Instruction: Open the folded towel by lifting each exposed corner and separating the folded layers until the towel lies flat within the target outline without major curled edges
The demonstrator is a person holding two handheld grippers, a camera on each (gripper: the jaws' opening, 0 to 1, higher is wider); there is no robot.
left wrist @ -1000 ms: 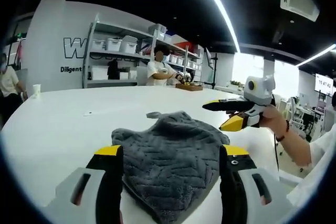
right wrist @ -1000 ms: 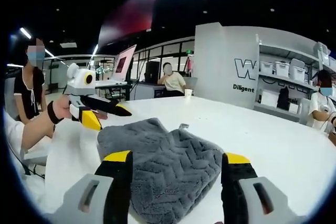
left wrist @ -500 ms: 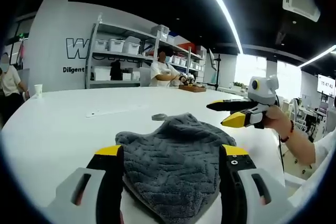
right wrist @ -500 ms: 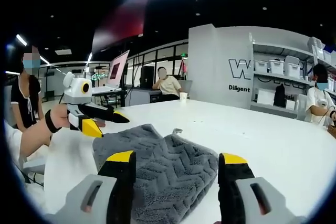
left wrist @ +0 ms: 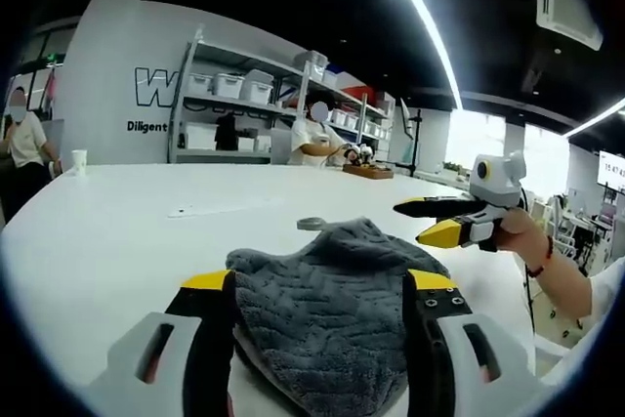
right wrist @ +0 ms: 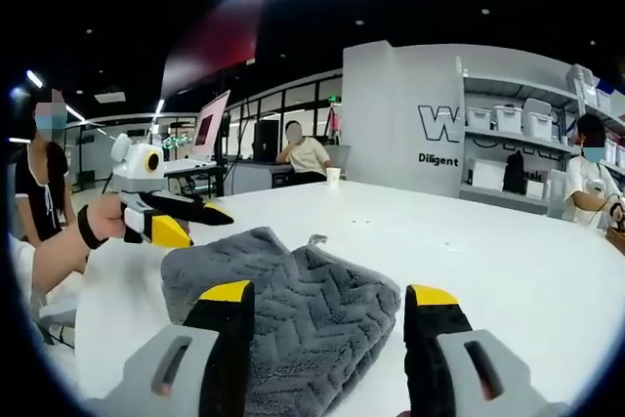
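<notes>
A: Both tools gape, left tool point(left wrist: 317, 285) and right tool point(right wrist: 327, 292); the folded grey chevron-textured towel point(left wrist: 327, 300) lies between their jaws on the white tabletop point(left wrist: 117, 231).

B: Pinch only the top layer's corner, then peel slowly.

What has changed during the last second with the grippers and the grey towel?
Both cameras sank a little lower toward the table, so each view shifted. Nothing was gripped or released. The folded grey towel lies as before, between the open jaws of the left gripper and the right gripper.
</notes>
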